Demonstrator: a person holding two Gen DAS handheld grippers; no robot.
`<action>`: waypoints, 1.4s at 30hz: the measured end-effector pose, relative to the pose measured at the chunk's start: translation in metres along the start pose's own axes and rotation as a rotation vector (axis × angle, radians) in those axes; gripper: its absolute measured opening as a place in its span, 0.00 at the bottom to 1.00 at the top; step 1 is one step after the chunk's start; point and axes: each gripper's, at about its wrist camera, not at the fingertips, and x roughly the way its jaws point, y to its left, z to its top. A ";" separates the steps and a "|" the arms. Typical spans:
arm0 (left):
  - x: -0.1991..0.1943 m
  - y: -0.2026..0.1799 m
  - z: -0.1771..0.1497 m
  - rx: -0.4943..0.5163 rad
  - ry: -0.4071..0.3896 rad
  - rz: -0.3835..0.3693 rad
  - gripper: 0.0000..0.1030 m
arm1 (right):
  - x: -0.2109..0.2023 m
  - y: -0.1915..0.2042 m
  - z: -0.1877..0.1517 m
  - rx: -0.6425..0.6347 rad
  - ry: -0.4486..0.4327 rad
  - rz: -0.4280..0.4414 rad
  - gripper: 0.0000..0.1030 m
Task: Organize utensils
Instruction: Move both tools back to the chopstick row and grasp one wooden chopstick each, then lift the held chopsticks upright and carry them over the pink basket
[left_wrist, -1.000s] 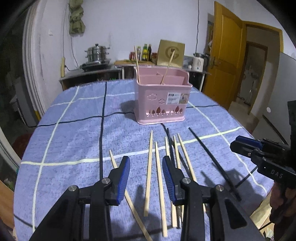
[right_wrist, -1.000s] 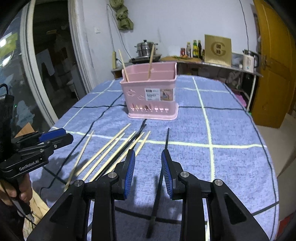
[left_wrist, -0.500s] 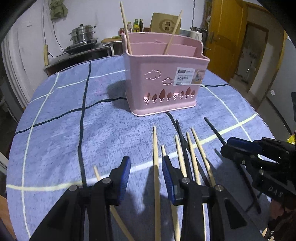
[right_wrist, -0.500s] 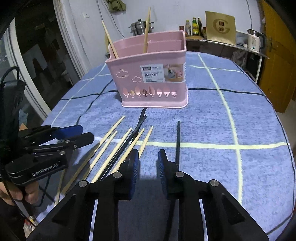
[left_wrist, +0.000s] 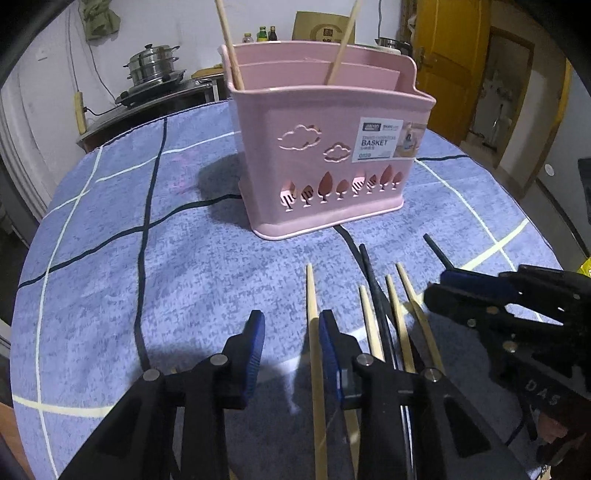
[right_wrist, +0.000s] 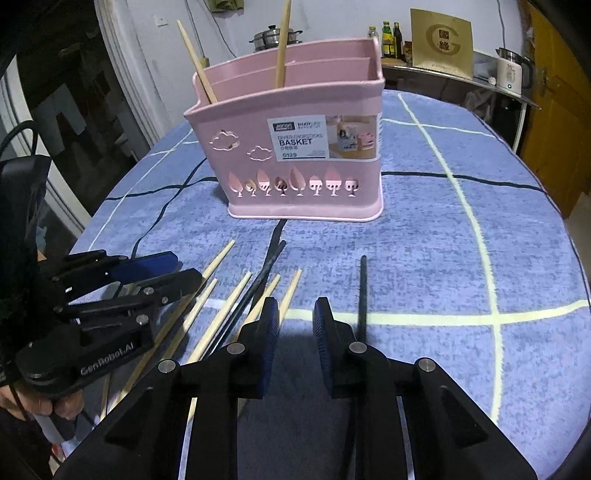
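Note:
A pink divided basket (left_wrist: 325, 147) (right_wrist: 295, 147) stands on the blue checked tablecloth with two wooden chopsticks (left_wrist: 229, 40) upright in it. Several wooden chopsticks (left_wrist: 314, 332) (right_wrist: 225, 317) and two black chopsticks (left_wrist: 376, 291) (right_wrist: 362, 291) lie on the cloth in front of it. My left gripper (left_wrist: 291, 350) is open, low over the cloth, with a wooden chopstick just inside its right finger. My right gripper (right_wrist: 295, 332) is open and empty, with a black chopstick just right of it. Each gripper shows in the other's view, the left (right_wrist: 155, 273) and the right (left_wrist: 476, 291).
A counter behind the table holds a steel pot (left_wrist: 151, 70), bottles (right_wrist: 391, 37), a gold box (right_wrist: 443, 40) and a kettle (right_wrist: 513, 70). A yellow door (left_wrist: 450, 55) stands at the right. The table's round edge (right_wrist: 580, 258) falls away on both sides.
Both grippers have moved forward and down toward the basket and the loose chopsticks. The left gripper's fingers have drawn closer together around the wooden chopstick.

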 end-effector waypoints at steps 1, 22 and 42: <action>0.002 -0.001 0.000 0.003 0.006 0.001 0.30 | 0.003 0.000 0.001 0.002 0.004 0.000 0.20; 0.014 0.008 0.011 0.001 0.023 0.053 0.09 | 0.022 0.016 0.007 -0.029 0.038 -0.052 0.07; -0.070 0.014 0.026 -0.052 -0.169 -0.007 0.04 | -0.054 0.021 0.025 -0.060 -0.150 -0.007 0.04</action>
